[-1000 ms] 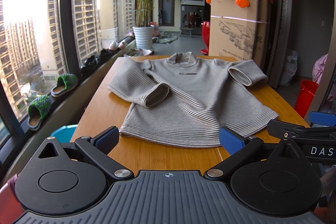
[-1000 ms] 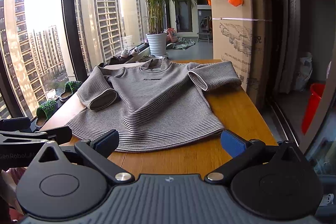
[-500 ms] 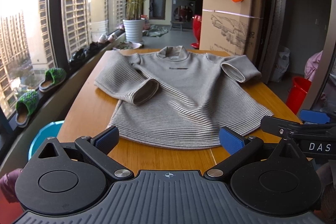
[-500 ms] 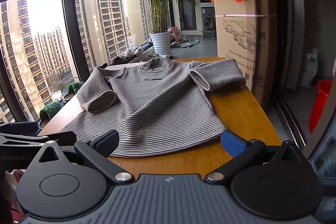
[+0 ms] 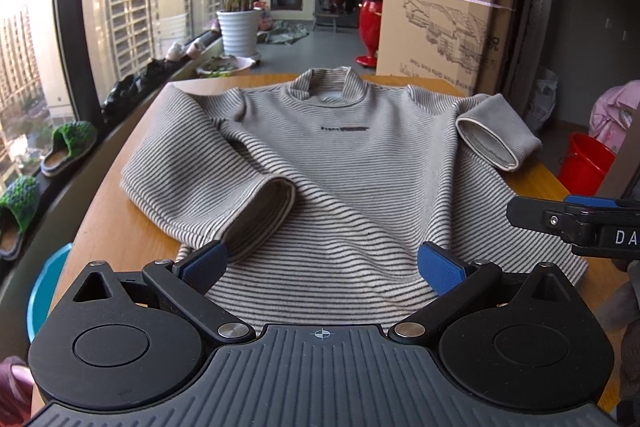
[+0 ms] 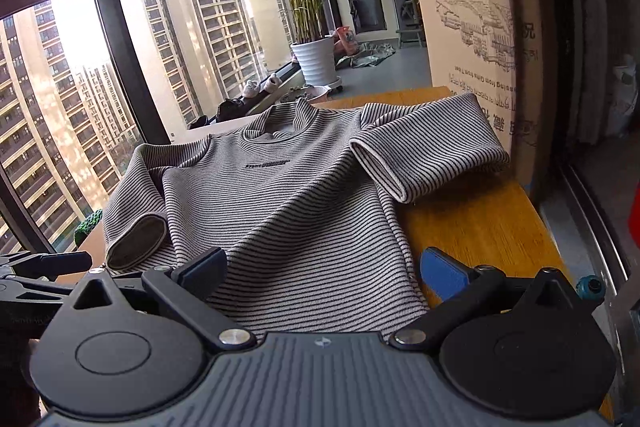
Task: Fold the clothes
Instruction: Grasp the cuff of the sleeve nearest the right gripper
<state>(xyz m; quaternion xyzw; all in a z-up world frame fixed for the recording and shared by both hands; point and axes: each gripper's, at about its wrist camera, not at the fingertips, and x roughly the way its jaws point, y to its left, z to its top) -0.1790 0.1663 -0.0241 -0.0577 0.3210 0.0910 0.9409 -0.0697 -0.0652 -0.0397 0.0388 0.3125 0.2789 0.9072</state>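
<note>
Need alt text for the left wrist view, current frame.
A grey striped long-sleeved sweater lies front-up on a wooden table, both sleeves folded inward. The open left gripper hangs over its hem, the right gripper at the right edge. A cardboard box stands behind.

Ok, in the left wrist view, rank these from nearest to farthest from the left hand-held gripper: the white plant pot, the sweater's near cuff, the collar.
1. Near cuff, just ahead of the left hand-held gripper, slightly left.
2. Collar, at the sweater's far end, centre.
3. White plant pot, on the floor beyond the table, left.
</note>
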